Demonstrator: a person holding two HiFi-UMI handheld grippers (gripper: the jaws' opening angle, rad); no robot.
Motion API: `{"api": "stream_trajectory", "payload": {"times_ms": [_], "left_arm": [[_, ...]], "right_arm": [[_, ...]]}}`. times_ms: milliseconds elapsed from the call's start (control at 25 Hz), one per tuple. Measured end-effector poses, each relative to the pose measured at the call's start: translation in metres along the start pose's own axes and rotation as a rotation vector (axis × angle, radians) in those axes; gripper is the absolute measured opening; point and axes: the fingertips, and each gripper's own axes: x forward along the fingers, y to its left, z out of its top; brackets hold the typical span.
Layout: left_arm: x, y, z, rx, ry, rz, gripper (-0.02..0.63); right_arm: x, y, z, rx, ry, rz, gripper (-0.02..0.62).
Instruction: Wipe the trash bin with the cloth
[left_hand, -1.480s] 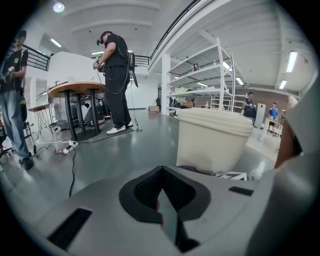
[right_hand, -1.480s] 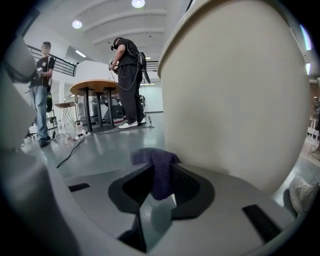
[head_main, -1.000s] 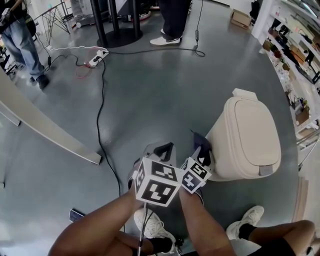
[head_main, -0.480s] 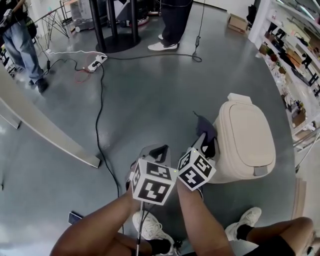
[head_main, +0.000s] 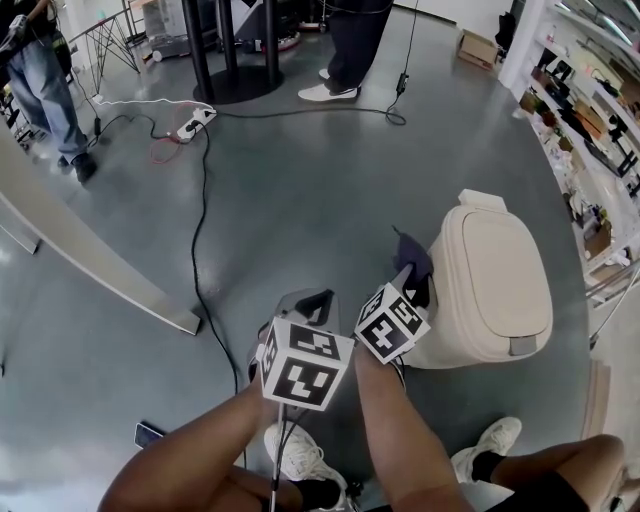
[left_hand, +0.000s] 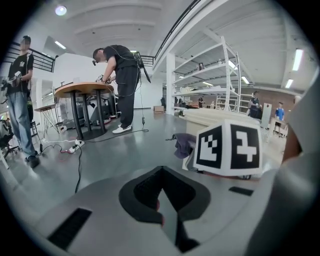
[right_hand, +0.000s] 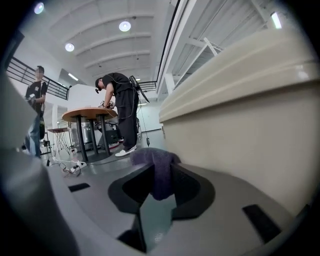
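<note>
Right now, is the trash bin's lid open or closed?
Closed: the lid lies flat on the trash bin with no gap.

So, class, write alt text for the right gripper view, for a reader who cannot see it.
The right gripper is shut on a purple cloth, close beside the cream side wall of a trash bin that fills the right of the picture. Behind, a person bends over a round table.

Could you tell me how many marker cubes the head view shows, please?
2. One cube on the left hand-held gripper; the other on the right hand-held gripper, beside the trash bin.
</note>
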Motion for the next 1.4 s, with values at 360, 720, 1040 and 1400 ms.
{"api": "stream_trajectory", "payload": {"times_ms": [360, 720, 1040, 1400], "left_arm": [[0.007, -0.002, 0.011, -0.063, -0.019, -0.026, 0.000], [0.010, -0.010, 0.013, -0.078, -0.016, -0.045, 0.000], [0.011, -0.011, 0.008, -0.068, 0.004, -0.044, 0.000], [-0.004, -0.032, 0.066, -0.179, -0.064, -0.095, 0.000]], "right_arm": [[0.022, -0.006, -0.070, -0.099, 0.106, -0.011, 0.094], [0.044, -0.017, -0.133, -0.153, 0.219, -0.016, 0.094], [0.057, -0.016, -0.163, -0.190, 0.263, 0.071, 0.094], [-0.020, 0.023, -0.109, -0.247, 0.168, 0.381, 0.094]]}}
